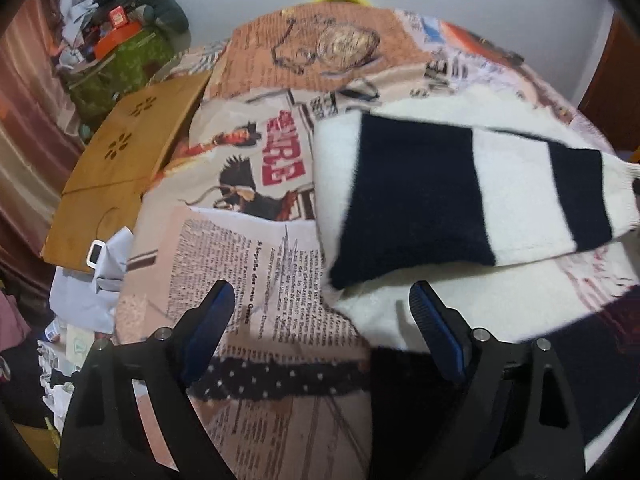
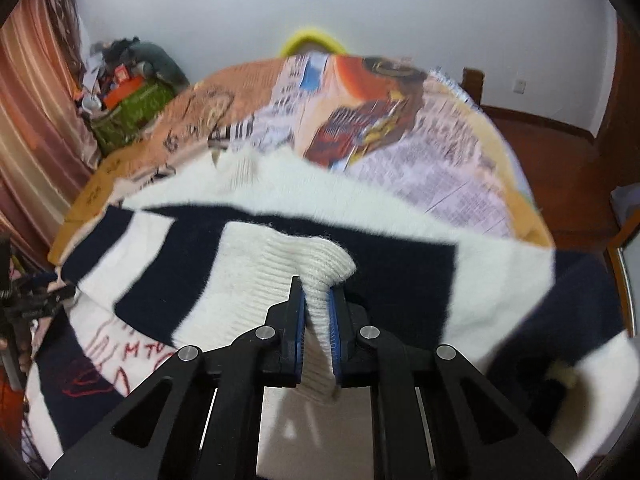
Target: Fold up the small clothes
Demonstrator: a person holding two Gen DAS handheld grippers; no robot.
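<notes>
Near: our right gripper (image 2: 318, 300) pinches the sweater's ribbed cuff (image 2: 304, 264). Our left gripper (image 1: 322, 300) hangs w/ fingers spread, holding nothing. Beyond: striped sweater (image 1: 460, 188) lies on the printed bedspread (image 1: 256, 184); wooden board (image 1: 124, 152) at left.

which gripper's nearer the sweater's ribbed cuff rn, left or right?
Right. The right gripper is shut on the ribbed cuff of the striped sweater. The left gripper is open, holding nothing, over the bedspread beside the sweater.
</notes>
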